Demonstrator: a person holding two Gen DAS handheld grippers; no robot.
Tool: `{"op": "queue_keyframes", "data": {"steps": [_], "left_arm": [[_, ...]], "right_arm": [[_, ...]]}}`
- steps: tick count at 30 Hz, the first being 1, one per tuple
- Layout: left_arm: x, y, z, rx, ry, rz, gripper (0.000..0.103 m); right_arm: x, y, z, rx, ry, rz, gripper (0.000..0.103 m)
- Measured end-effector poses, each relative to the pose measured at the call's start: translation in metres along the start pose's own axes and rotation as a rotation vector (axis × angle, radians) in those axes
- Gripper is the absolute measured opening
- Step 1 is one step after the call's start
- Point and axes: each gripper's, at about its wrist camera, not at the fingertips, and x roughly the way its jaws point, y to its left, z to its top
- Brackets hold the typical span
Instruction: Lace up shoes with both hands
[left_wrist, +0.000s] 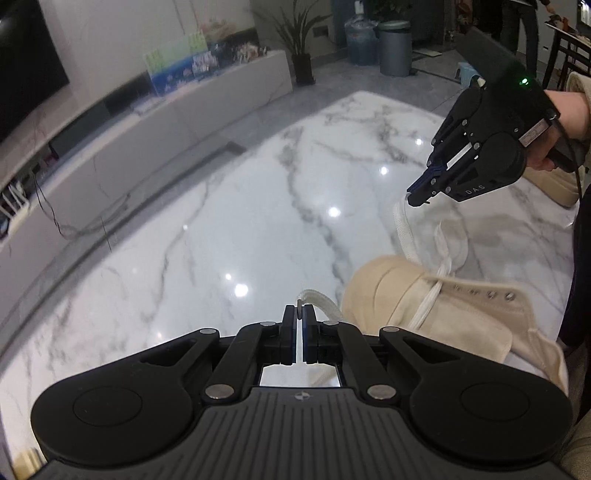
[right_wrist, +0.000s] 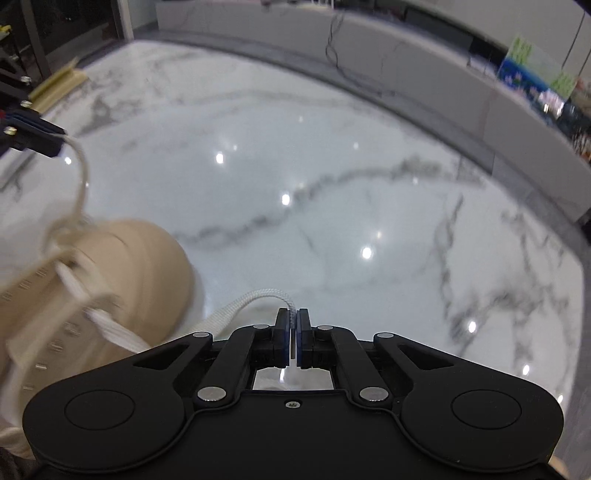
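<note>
A beige high-top shoe (left_wrist: 436, 310) lies on the white marble table (left_wrist: 229, 221), toe toward the middle. It also shows blurred at the left of the right wrist view (right_wrist: 122, 280). My left gripper (left_wrist: 300, 314) is shut on one end of the white lace (left_wrist: 321, 301), which runs back to the shoe. My right gripper (left_wrist: 419, 194) is above the shoe, shut on the other lace end (left_wrist: 404, 225), which hangs down to the eyelets (left_wrist: 491, 294). In the right wrist view that gripper (right_wrist: 292, 319) pinches the lace (right_wrist: 255, 299), and the left gripper (right_wrist: 55, 142) holds its end at far left.
A long grey TV cabinet (left_wrist: 155, 136) runs beyond the table's far edge with boxes and cables on it. A potted plant (left_wrist: 303, 55) and bins (left_wrist: 395, 48) stand on the floor behind. A second beige shoe (left_wrist: 557, 184) lies at the right edge.
</note>
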Motion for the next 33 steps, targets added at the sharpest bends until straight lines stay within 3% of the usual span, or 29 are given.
{"op": "queue_keyframes", "data": {"steps": [18, 24, 33], "left_arm": [[-0.125, -0.038, 0.092, 0.233, -0.259, 0.241, 0.002], [-0.156, -0.051, 0.112, 0.256, -0.324, 0.312, 0.002], [-0.195, -0.059, 0.134, 0.237, -0.428, 0.410, 0.000]], "right_arm": [[-0.217, 0.098, 0.098, -0.250, -0.429, -0.208, 0.002], [-0.259, 0.108, 0.126, -0.265, -0.504, -0.295, 0.002], [-0.292, 0.114, 0.148, -0.236, -0.545, -0.405, 0.002]]}}
